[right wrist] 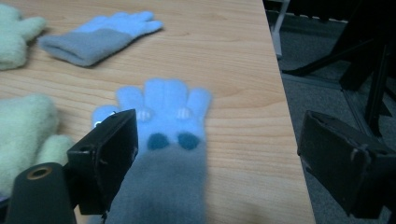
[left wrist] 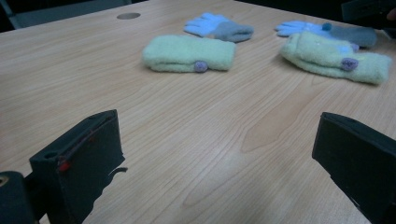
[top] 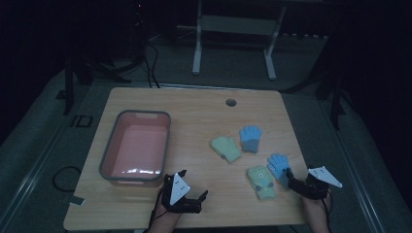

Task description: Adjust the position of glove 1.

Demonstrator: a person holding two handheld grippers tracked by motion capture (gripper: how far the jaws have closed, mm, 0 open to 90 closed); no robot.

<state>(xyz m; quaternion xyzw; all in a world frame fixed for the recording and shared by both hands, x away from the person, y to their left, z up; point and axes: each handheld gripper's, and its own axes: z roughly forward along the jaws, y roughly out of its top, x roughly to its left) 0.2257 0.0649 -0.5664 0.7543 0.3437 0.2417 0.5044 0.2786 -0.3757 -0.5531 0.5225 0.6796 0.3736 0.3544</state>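
Since your right gripper [right wrist: 219, 163] hovers spread over the blue glove [right wrist: 163, 154] near the table's [top: 194, 104] right edge, pinch its soft, light, floppy grey cuff; left gripper [left wrist: 219, 163] spread, empty.

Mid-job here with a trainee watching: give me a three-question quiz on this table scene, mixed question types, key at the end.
1. True or false: the right gripper is clamped on the near blue knitted glove with a grey cuff.
2. How many gloves lie on the light wooden table?
3. What lies inside the pink plastic tub with a grey rim? A) a glove B) nothing visible C) a gripper

Key
1. False: its jaws stand open, the cuff lying by the left one.
2. Four: two blue, the far one included, and two pale green.
3. B
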